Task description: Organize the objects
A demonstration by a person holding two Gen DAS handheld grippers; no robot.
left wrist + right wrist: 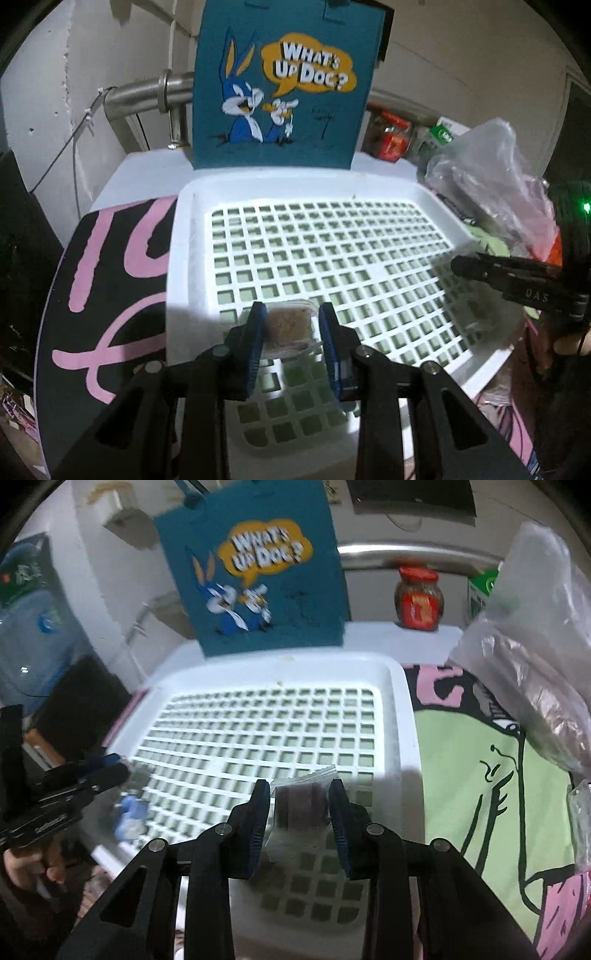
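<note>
Left gripper (290,338): blue ribbed pads clamped on small clear plastic packet of tan granules (288,326), squarish, held over near-left part of white tray (184,258).
Right gripper (299,818): same blue pads clamped on clear crinkled sachet with dark brown contents (301,799), serrated top edge, held over near-right part of same tray.
Tray: white rigid plastic, rounded raised rim, flat floor punched with square grid holes, greenish showing through.
Under tray: glossy printed cover (480,775), black with pink lettering on left, pale green cartoon with black outlines on right.
Behind tray: teal cartoon-rabbit bag (284,85), flat, upright, "WHAT'S UP DOC?".
Far right: glass jar, red lid and label (419,596); crumpled translucent plastic bag (535,664).
Back: brushed steel pipe (147,92), rough white wall.
Right-wrist view blurred at left edge.
</note>
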